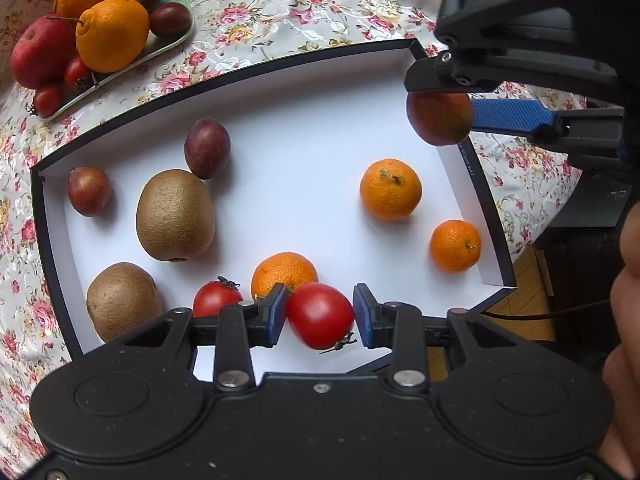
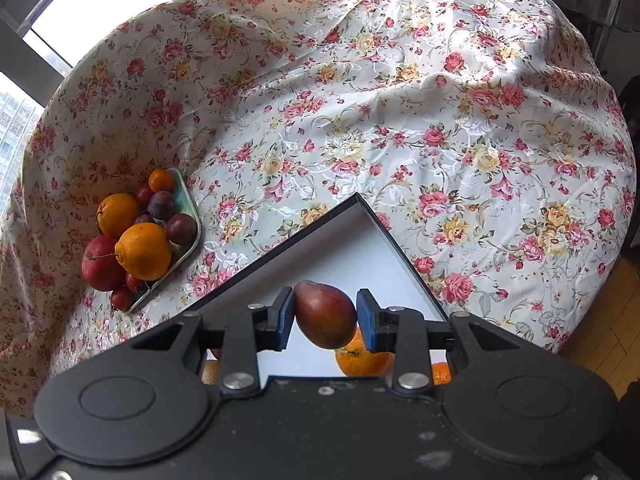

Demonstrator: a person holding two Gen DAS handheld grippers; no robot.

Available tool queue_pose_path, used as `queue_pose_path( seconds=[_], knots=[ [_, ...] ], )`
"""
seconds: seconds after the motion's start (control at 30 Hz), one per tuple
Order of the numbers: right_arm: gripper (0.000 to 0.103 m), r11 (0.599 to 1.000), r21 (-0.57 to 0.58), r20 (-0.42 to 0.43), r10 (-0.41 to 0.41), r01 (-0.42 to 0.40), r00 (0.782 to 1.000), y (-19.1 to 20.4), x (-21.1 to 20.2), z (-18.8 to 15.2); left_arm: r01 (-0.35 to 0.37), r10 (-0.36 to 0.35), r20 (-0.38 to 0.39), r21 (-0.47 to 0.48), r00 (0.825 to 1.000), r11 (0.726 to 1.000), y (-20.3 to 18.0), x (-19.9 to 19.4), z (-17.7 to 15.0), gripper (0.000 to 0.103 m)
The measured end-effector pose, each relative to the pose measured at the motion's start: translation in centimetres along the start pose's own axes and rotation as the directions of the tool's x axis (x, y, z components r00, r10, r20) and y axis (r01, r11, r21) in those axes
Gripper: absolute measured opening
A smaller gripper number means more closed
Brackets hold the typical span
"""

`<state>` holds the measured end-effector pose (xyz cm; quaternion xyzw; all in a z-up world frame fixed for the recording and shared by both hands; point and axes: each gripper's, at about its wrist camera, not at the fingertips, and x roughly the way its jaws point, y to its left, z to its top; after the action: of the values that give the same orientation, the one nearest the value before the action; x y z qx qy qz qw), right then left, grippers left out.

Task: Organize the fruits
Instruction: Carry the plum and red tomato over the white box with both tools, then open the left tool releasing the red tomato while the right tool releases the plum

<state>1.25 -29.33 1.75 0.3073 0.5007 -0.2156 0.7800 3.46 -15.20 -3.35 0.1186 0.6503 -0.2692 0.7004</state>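
Observation:
A white box with a dark rim point(image 1: 240, 76) holds two kiwis point(image 1: 174, 214), two purple plums point(image 1: 207, 147), three mandarins point(image 1: 390, 189) and two tomatoes. My left gripper point(image 1: 320, 314) hangs low over the box's near edge. A red tomato point(image 1: 316, 320) lies between its blue pads, which stand just off it. The second tomato point(image 1: 214, 298) sits to the left. My right gripper point(image 1: 442, 98) hovers over the box's far right corner, shut on a dark red plum point(image 1: 438, 118). In the right wrist view that plum point(image 2: 324, 316) is pinched between the pads of the right gripper point(image 2: 325, 316).
A pale green tray point(image 1: 120, 70) at the far left carries oranges, an apple, plums and small tomatoes; the tray point(image 2: 192, 208) also shows in the right wrist view. A floral cloth point(image 2: 440, 120) covers the table. A hand point(image 1: 624, 320) is at the right edge, with wooden floor below.

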Motion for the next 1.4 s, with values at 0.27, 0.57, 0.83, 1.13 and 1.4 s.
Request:
queue_pose_path(
  seconds=[0.27,0.57,0.83,1.13,1.4],
  knots=[
    [0.035,1.000,0.001,-0.014,-0.016,0.016,1.000,-0.3,0.3,0.0,-0.116,0.125,0.058,-0.138,0.990,0.984,2.6,-0.9,0.6,0.050],
    [0.036,0.997,-0.075,-0.019,-0.031,0.030,0.999,1.4,0.9,-0.1,-0.189,0.205,0.045,-0.239,0.978,0.952,5.4,-1.0,0.8,0.050],
    [0.035,0.994,-0.105,0.002,-0.029,0.030,1.000,2.6,0.6,-0.2,-0.181,0.195,0.047,-0.210,0.980,0.961,5.2,-1.1,0.5,0.050],
    [0.035,0.989,-0.142,-0.030,-0.055,0.050,0.998,3.0,0.8,-0.8,-0.199,0.223,0.080,-0.239,0.971,0.951,6.2,-2.1,0.6,0.050],
    [0.035,0.974,-0.219,-0.024,-0.070,0.063,0.997,3.4,-0.3,-2.6,-0.234,0.274,0.130,-0.258,0.953,0.937,6.1,-3.1,-0.6,0.050]
  ],
)
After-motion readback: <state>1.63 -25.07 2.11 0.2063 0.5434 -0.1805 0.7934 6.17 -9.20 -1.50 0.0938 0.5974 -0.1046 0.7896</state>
